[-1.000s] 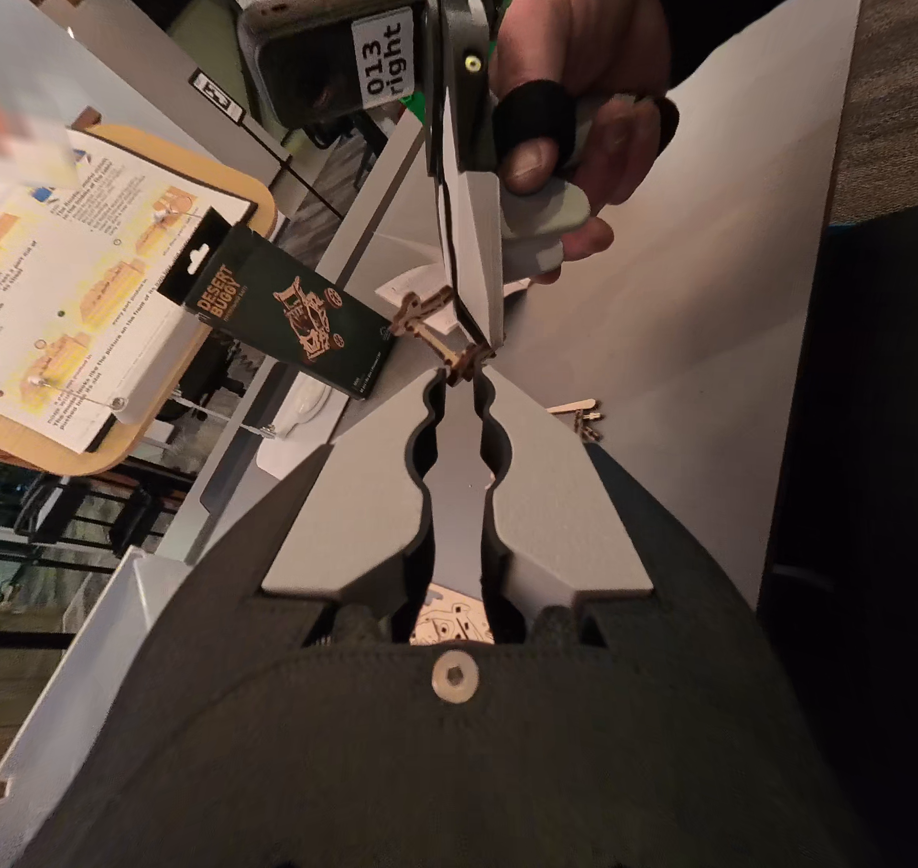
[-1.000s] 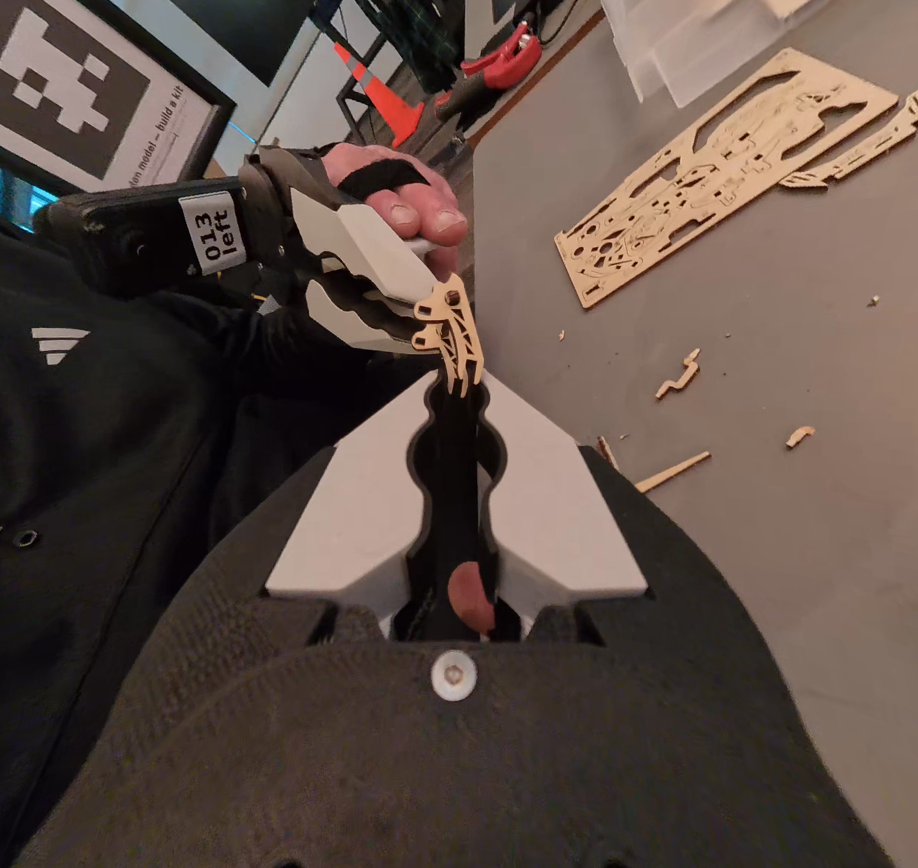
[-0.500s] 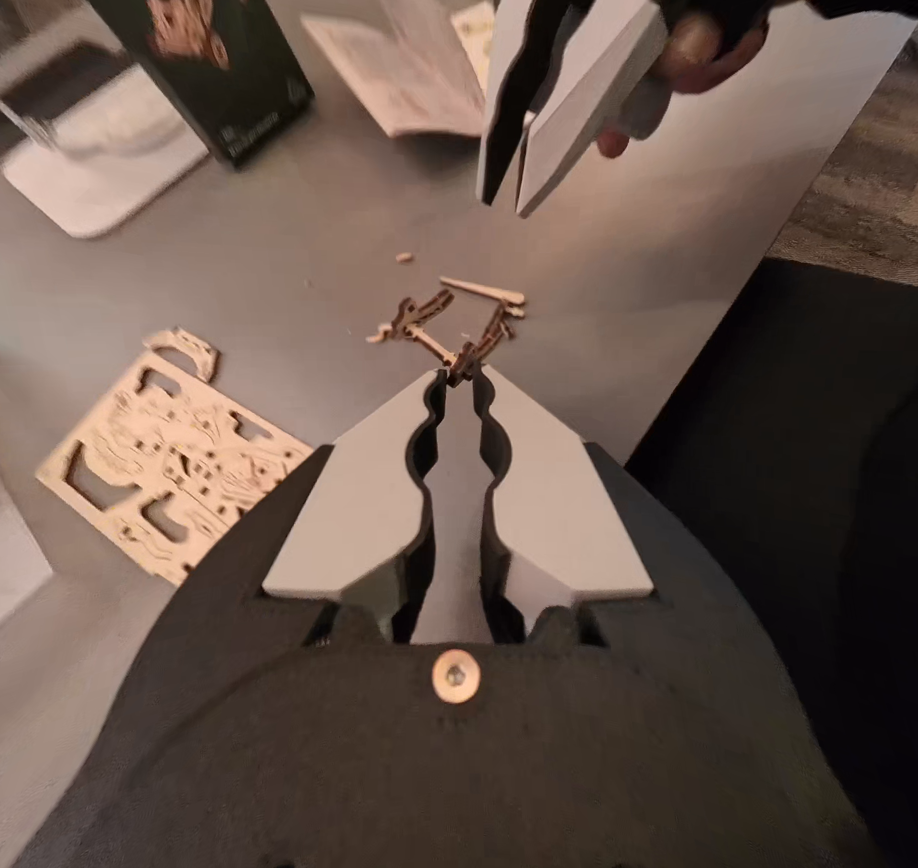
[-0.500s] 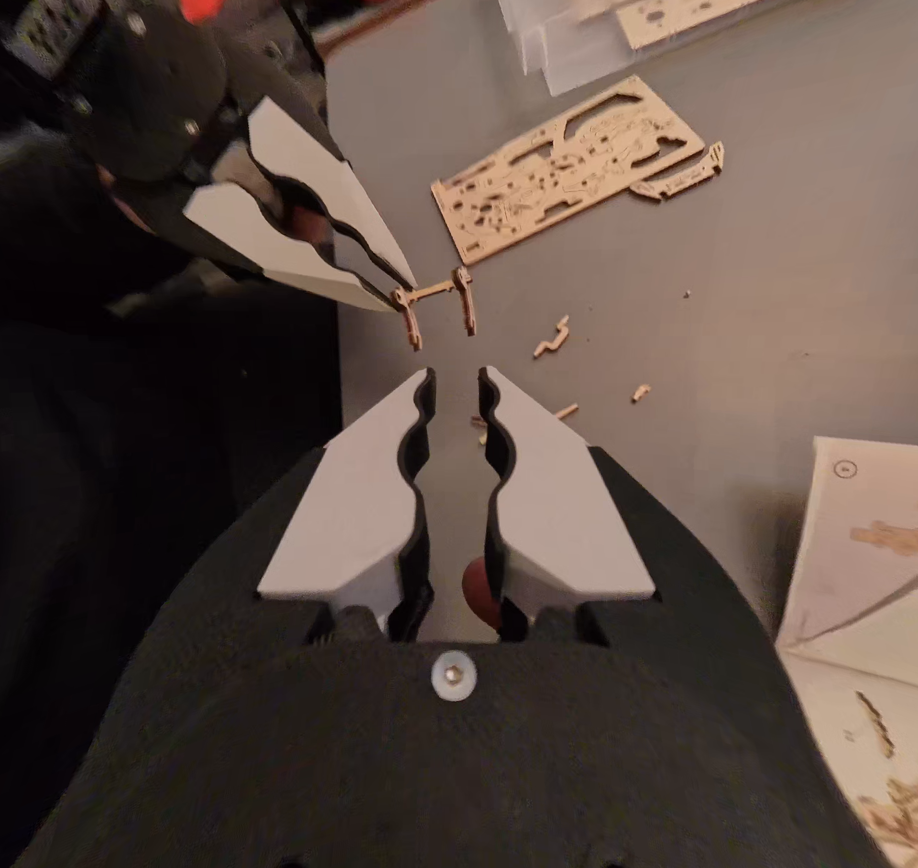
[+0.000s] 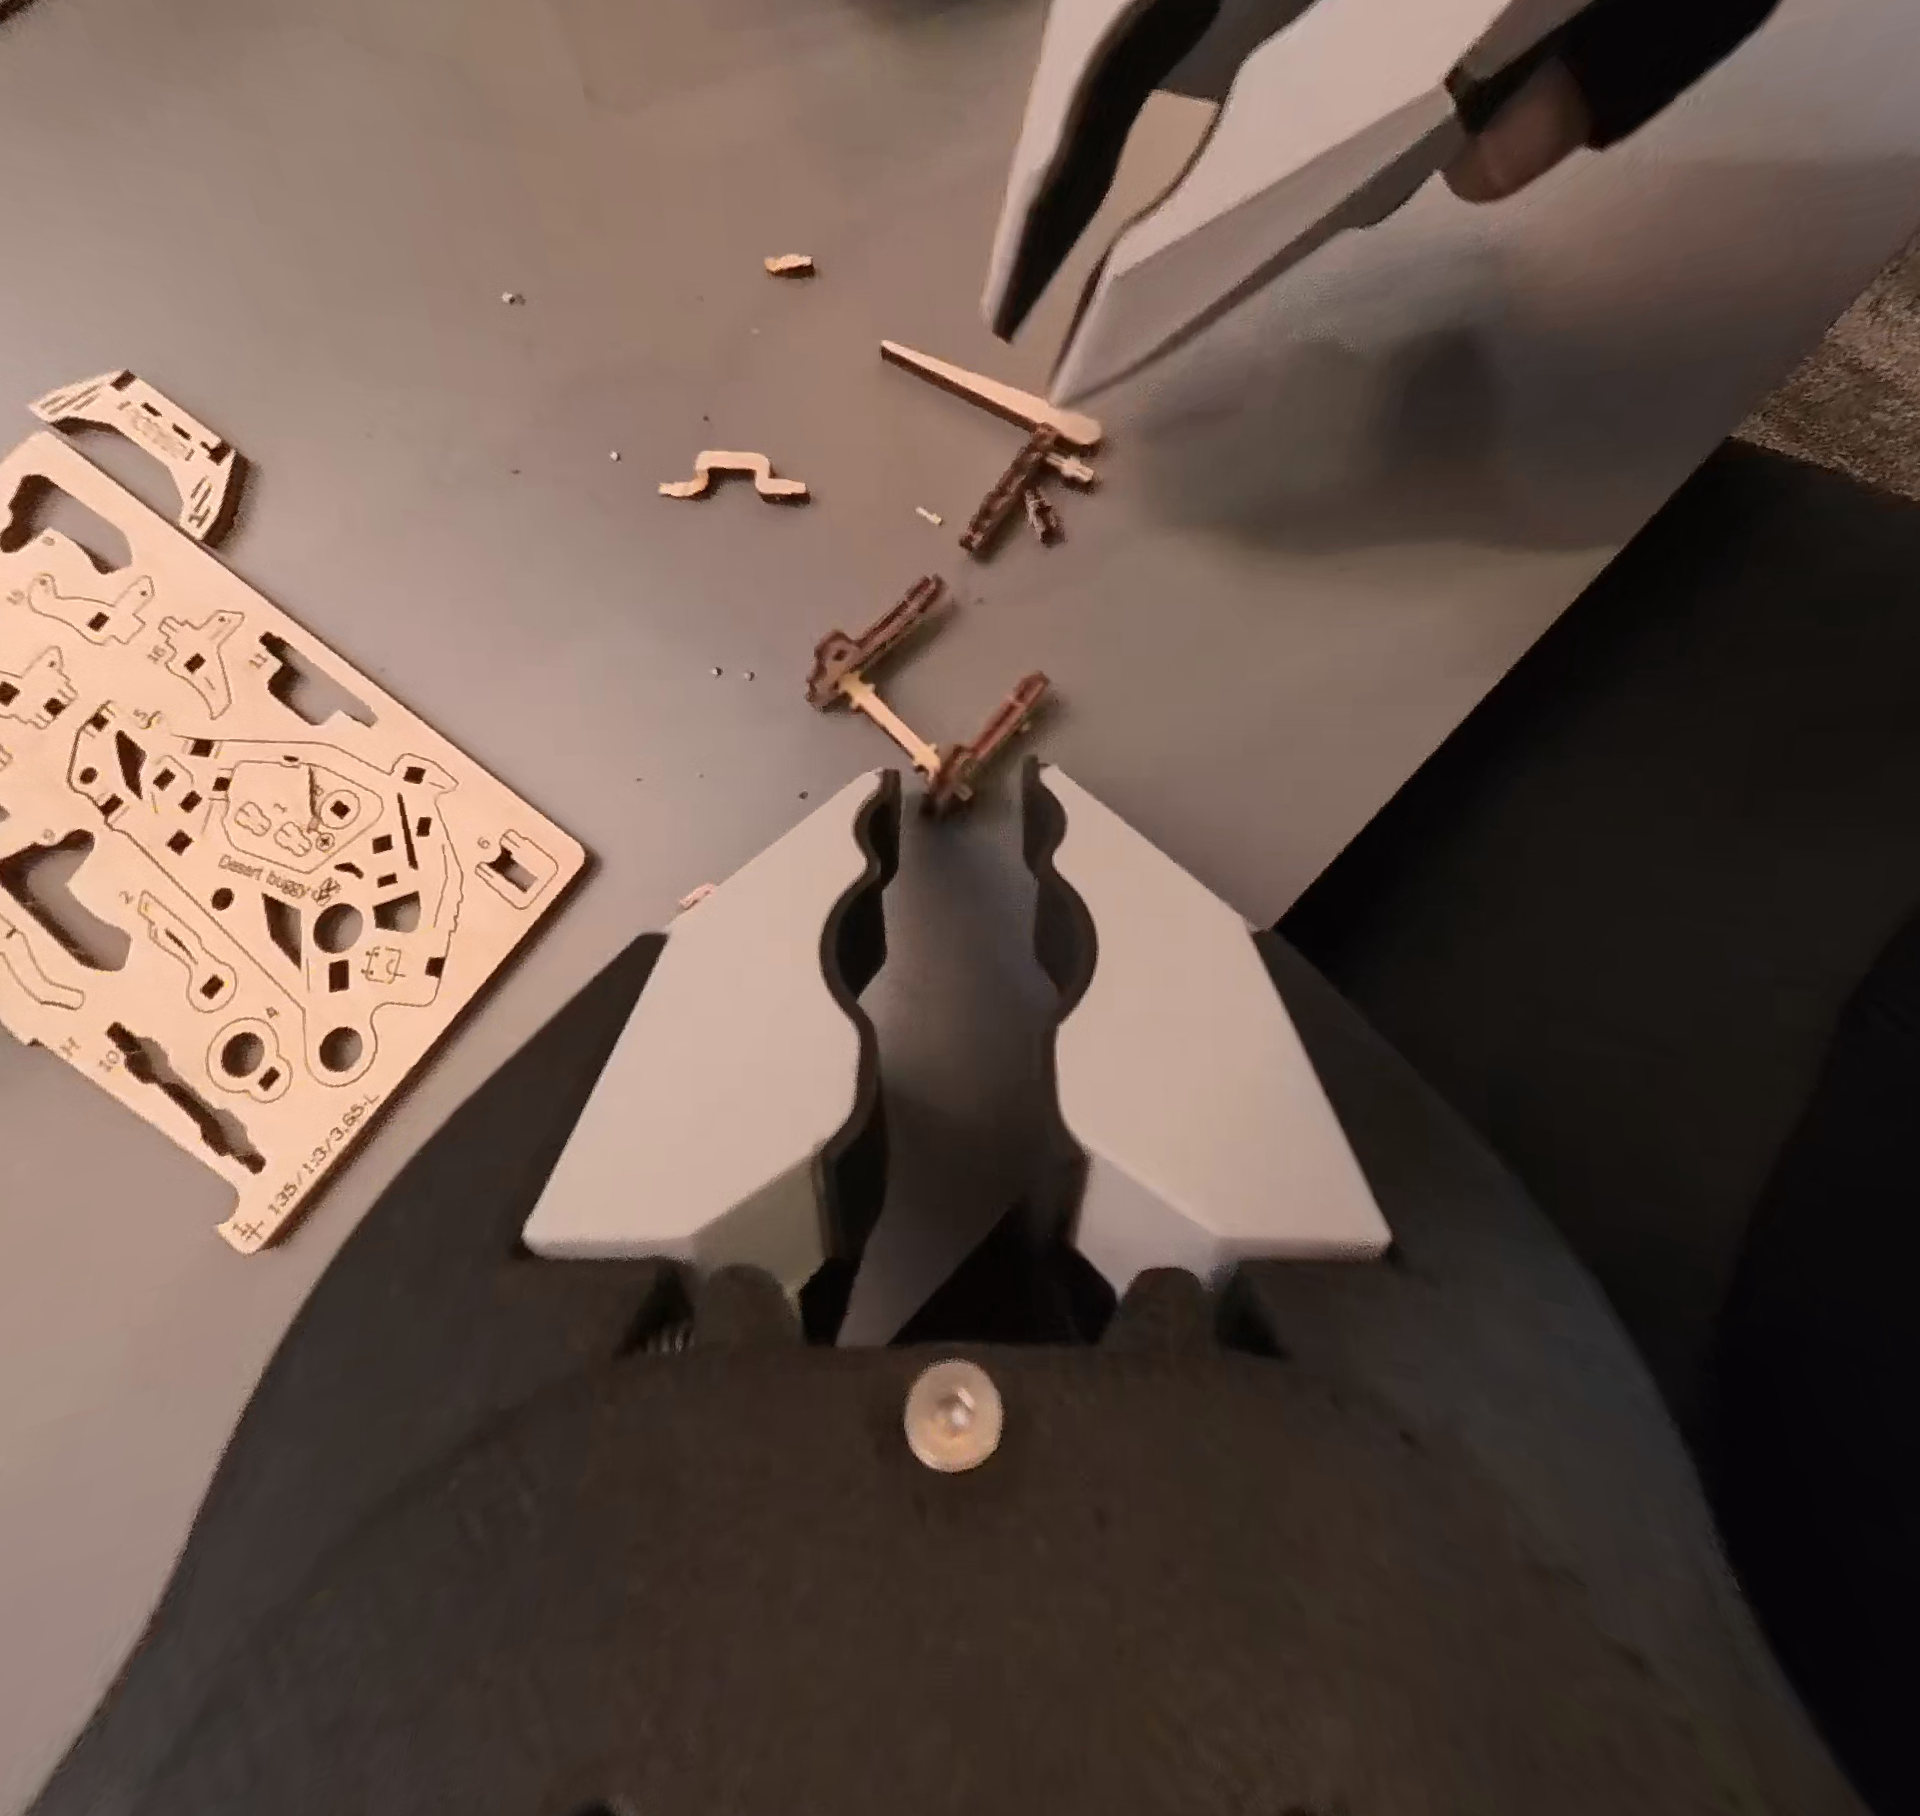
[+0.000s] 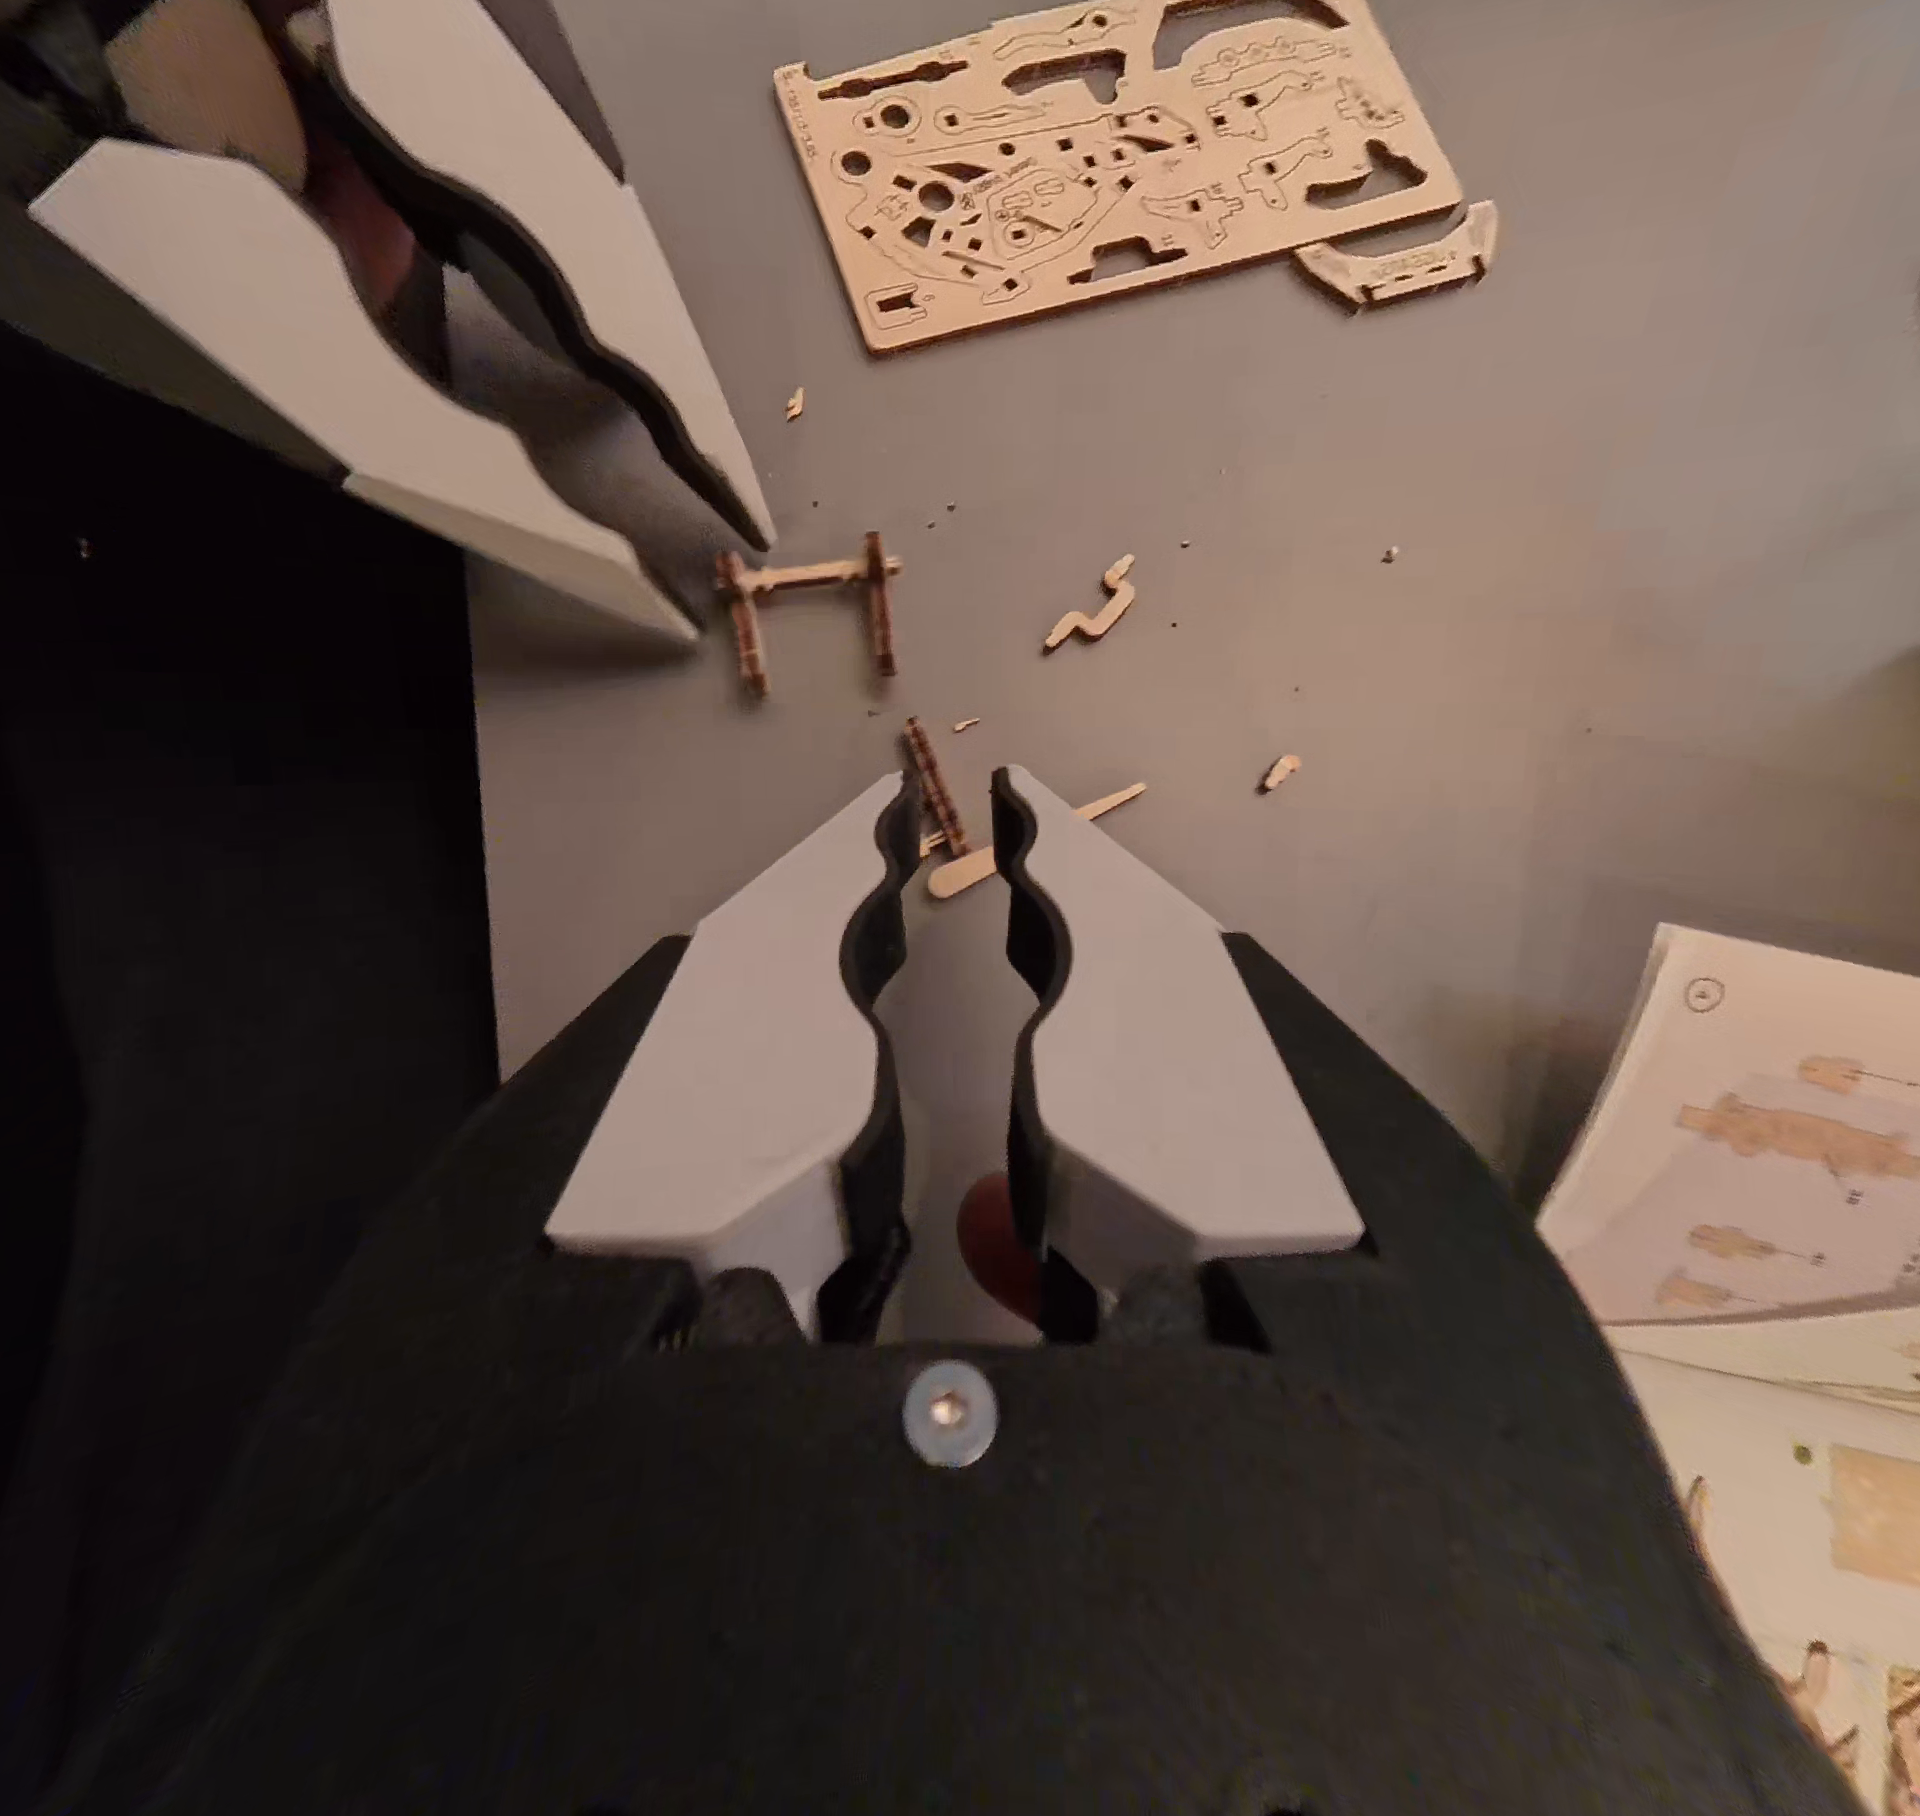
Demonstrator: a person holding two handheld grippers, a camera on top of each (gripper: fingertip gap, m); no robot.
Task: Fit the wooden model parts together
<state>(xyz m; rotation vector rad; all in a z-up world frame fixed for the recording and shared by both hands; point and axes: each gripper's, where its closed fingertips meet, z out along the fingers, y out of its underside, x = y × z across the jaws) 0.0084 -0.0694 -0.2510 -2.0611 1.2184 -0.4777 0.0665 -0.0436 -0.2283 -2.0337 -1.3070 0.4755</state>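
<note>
Both jaws are being held apart and empty, the left gripper [image 5: 961,779] just beside the H-shaped wooden frame [image 5: 914,701] lying on the surface [image 5: 520,156], the right gripper [image 6: 951,790] over a loose strut [image 6: 932,779], which is at risk of being nudged away.

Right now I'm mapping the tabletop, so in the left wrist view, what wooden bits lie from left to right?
Punched wooden sheet → small curved offcut → zigzag scrap → H-shaped assembled frame → tapered stick, just below the right tool.
</note>
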